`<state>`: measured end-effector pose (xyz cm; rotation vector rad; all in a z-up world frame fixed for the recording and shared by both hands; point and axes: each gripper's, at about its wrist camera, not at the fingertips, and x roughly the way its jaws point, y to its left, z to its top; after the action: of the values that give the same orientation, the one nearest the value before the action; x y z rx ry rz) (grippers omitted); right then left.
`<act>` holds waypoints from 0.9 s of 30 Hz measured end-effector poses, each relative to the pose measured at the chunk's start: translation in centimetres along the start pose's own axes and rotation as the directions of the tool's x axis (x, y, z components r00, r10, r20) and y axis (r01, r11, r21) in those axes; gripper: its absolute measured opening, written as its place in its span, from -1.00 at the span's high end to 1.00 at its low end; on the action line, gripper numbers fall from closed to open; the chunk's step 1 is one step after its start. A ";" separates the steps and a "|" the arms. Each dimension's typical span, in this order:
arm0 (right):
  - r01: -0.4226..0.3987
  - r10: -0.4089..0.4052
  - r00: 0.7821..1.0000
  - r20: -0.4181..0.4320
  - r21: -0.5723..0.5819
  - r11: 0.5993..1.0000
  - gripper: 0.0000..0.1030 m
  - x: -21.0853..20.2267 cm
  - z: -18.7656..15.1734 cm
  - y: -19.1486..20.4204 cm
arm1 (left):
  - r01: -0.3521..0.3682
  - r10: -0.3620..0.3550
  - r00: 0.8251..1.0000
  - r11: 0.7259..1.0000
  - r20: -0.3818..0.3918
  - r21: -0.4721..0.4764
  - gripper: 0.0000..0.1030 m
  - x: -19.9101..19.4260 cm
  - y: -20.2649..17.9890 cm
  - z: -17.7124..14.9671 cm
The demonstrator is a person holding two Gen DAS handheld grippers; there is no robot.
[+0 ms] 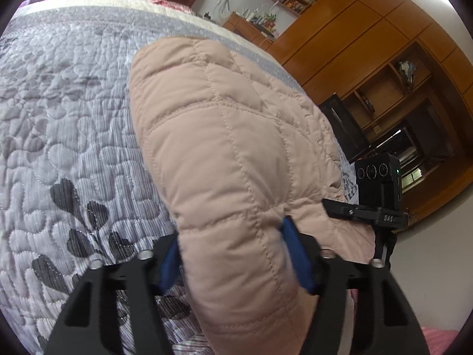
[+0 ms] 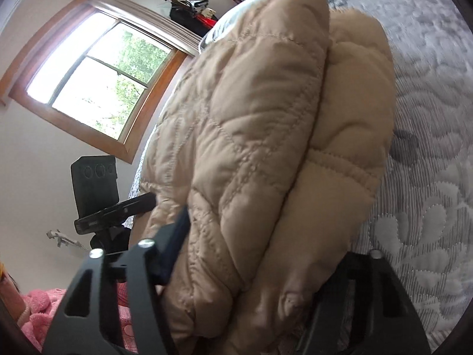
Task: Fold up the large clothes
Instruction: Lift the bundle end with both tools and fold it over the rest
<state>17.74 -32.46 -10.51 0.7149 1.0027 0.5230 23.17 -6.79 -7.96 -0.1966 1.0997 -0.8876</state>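
Note:
A beige-pink quilted padded jacket (image 1: 224, 148) lies folded on a grey quilted bedspread (image 1: 65, 112). My left gripper (image 1: 233, 254) is shut on a thick fold of the jacket, with blue pads (image 1: 295, 254) pressing both sides. In the right wrist view the same jacket (image 2: 254, 136) fills the middle in several stacked layers. My right gripper (image 2: 251, 266) is shut on the jacket; its left finger (image 2: 174, 242) shows and the right finger is hidden by cloth. The other gripper's black body shows in the left wrist view (image 1: 375, 195) and in the right wrist view (image 2: 97, 195).
The bedspread (image 2: 428, 177) spreads to the right of the jacket. A wooden wardrobe with shelves (image 1: 384, 59) stands beyond the bed. A window (image 2: 97, 80) is on the wall. Pink cloth (image 2: 41, 310) lies at the lower left.

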 end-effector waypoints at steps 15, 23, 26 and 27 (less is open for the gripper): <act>0.087 -0.066 0.993 0.102 -0.212 0.973 0.13 -2.8 2.3 7.6 | -0.081 0.052 0.981 0.985 0.185 0.154 0.09 -4.6 -5.4 3.9; 0.109 -0.087 0.992 0.093 -0.268 0.957 0.13 -1.0 8.0 8.8 | -0.118 0.089 0.965 0.987 0.248 0.106 0.09 -5.3 -2.1 8.9; 0.102 -0.083 0.993 0.080 -0.277 0.956 0.13 -0.8 8.9 9.0 | -0.136 0.110 0.959 0.987 0.260 0.083 0.09 -5.2 -0.2 10.8; 0.099 -0.082 0.994 0.074 -0.278 0.956 0.13 -0.6 9.1 8.9 | -0.141 0.117 0.958 0.987 0.261 0.074 0.09 -5.1 0.5 11.4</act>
<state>24.88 -29.69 -0.38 0.4266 0.8770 0.5471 32.15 -6.01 0.68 -0.1565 0.8193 -0.7698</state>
